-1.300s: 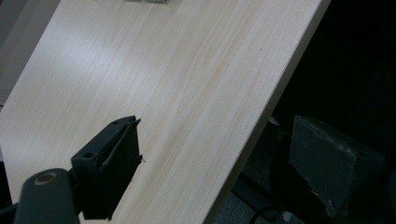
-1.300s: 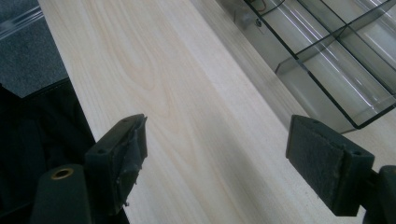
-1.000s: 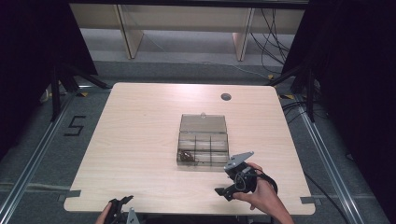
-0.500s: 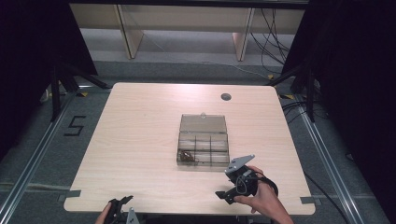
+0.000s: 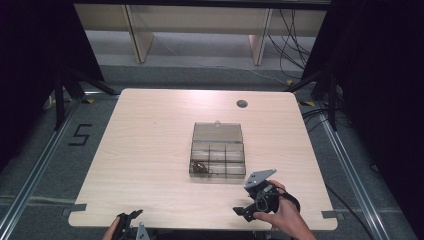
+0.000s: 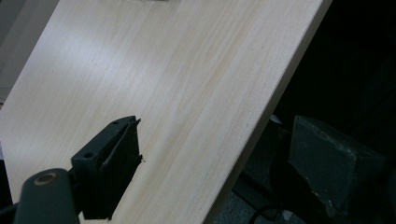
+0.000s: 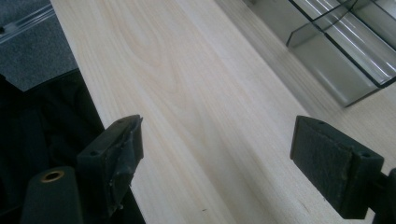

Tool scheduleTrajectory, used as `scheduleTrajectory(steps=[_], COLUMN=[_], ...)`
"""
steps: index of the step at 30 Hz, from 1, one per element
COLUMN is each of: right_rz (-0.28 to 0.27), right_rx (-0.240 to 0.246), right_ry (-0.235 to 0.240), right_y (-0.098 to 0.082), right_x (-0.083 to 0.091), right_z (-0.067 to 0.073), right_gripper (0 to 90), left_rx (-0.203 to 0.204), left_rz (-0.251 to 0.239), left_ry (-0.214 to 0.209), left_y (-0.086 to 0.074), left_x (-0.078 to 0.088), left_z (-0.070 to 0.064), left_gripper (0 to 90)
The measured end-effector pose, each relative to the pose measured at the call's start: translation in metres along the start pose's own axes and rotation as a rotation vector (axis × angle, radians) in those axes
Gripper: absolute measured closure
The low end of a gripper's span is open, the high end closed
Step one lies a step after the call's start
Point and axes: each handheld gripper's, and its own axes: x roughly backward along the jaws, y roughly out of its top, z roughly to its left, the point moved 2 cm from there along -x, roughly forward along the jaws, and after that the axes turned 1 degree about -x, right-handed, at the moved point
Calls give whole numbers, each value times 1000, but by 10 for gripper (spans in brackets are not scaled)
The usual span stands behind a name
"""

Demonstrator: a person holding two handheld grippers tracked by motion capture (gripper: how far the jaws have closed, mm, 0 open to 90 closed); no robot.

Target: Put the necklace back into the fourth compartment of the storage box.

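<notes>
Pale wood-grain laminate forms the table, seen whole from the high view. Near its centre we see a clear plastic compartment box with its lid laid back flat; one front compartment holds a small dark tangle that we cannot identify. The right gripper, held in the person's right hand, lies just in front of the box and toward its right, apart from it, near the table's front edge. The left gripper sits at that front edge, well to the left of the box.

Only the gripper views settle how the jaws stand. In the right gripper view, we see the right gripper's two black jaws spread wide with bare tabletop between them, and a corner of the box ahead and to the right of the far jaw, its divider walls visible. In the left gripper view, the left gripper's jaws are likewise spread and hold nothing; one jaw hangs over the wood, the other past the table's edge above dark floor.
</notes>
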Motion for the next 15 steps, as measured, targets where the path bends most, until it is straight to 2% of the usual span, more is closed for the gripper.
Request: scheduleTrajectory(steps=[1,4,5,6,7,8,9,10,12,15], right_rz=[-29,-30,-26,-24,-37,-37,-49,-49,-43,-44], right_rx=[26,15,-3,-2,19,19,12,-2,5,-30], right_ry=[11,-4,4,-8,-1,-1,-1,-3,-7,-10], right_y=[-1,-4,-6,-7,-7,-7,-8,-9,-10,-13], right_x=[-3,-2,-3,-4,-4,-4,-5,-4,-3,-4], right_z=[-2,-3,-3,-3,-4,-4,-4,-3,-3,0], right_gripper=[173,177,177,178,179,179,179,179,178,177], left_rx=[-9,-2,-1,-7,-7,-7,3,-11,-8,-12], left_rz=[5,-13,-11,-9,-9,-11,-24,-15,-20,-16], left_ry=[-3,2,0,4,4,2,2,2,1,-1], left_y=[0,0,0,0,0,0,0,0,1,1], left_x=[0,0,0,1,1,1,0,0,0,0], left_z=[0,-1,-1,0,0,0,-2,-1,-2,-2], left_gripper=[158,158,158,158,158,158,158,158,158,158])
